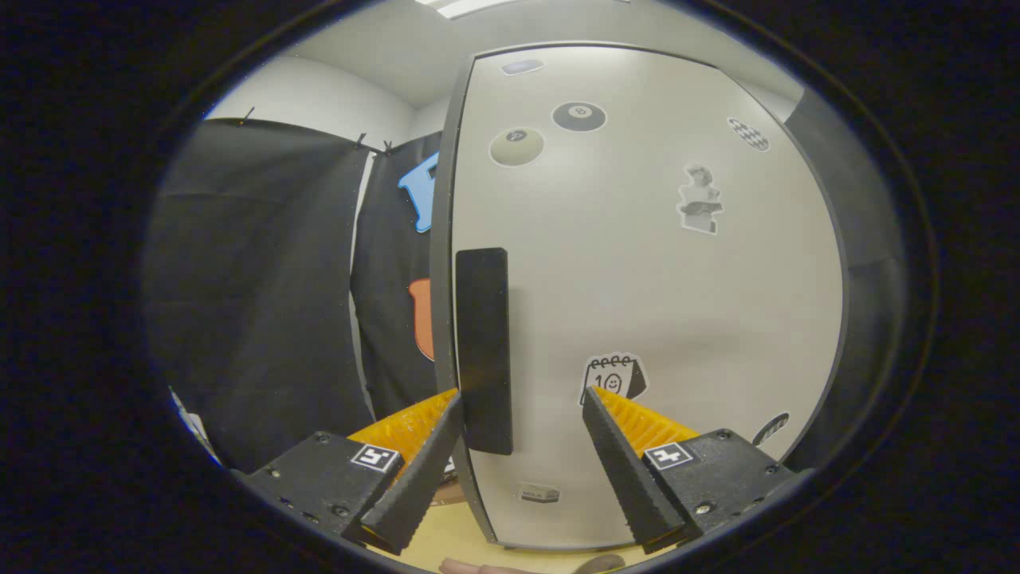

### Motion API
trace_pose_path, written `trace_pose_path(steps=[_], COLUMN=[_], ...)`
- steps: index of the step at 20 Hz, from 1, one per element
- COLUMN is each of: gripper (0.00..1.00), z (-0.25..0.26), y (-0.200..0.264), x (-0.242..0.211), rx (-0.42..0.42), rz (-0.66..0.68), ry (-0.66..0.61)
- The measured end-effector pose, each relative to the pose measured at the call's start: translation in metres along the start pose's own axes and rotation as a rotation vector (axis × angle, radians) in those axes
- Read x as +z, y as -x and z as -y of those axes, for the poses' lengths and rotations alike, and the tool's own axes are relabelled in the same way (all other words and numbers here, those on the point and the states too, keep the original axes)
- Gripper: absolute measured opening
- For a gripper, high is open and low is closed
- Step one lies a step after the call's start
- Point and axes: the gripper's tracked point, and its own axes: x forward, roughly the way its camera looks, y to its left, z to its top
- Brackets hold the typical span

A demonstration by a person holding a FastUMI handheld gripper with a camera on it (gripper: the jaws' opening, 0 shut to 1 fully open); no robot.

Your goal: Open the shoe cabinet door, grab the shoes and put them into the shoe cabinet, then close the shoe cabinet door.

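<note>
The shoe cabinet door [637, 279] is a pale panel with several stickers, seen close up and straight ahead. A dark vertical handle [484, 351] runs along the door's left edge. My gripper [522, 395] is open, its fingers spread to either side of the handle's lower end. The left fingertip [453, 402] sits just left of the handle and looks close to it; the right fingertip [591, 399] stands apart from it over the door face. The door's left edge shows a dark rim; whether the door is ajar I cannot tell.
Black cloth [255, 303] hangs to the left of the cabinet as the booth wall. A tan floor or surface [454, 534] lies below the door. A hand's edge [478, 568] shows beneath the fingers.
</note>
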Motion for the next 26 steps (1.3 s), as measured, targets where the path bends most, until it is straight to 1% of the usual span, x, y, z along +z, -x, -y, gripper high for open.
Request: trace_pose_path(steps=[1, 3, 4, 5, 6, 7, 8, 10, 13, 16, 23, 26], gripper=[0.95, 0.92, 0.89, 0.84, 0.72, 0.62, 0.51, 0.31, 0.31, 0.31, 0.31, 0.31], z=[-0.002, -0.003, -0.007, -0.013, -0.022, -0.018, -0.017, -0.019, -0.017, -0.017, -0.019, -0.016], y=[-0.004, -0.008, -0.009, -0.012, -0.003, -0.014, -0.011, -0.010, -0.007, 0.000, 0.028, 0.058], x=[0.001, 0.004, 0.005, 0.008, 0.002, -0.001, -0.001, -0.001, -0.001, -0.001, 0.008, 0.007], rx=[-0.004, -0.044, -0.057, -0.048, -0.034, -0.062, -0.067, -0.061, -0.060, -0.037, 0.095, 0.138], rz=[-0.015, -0.033, -0.037, -0.036, -0.076, -0.073, -0.073, -0.063, -0.049, -0.056, -0.065, -0.055], ry=[-0.002, 0.006, 0.021, 0.030, 0.032, 0.035, 0.054, 0.040, 0.047, 0.058, 0.066, 0.097])
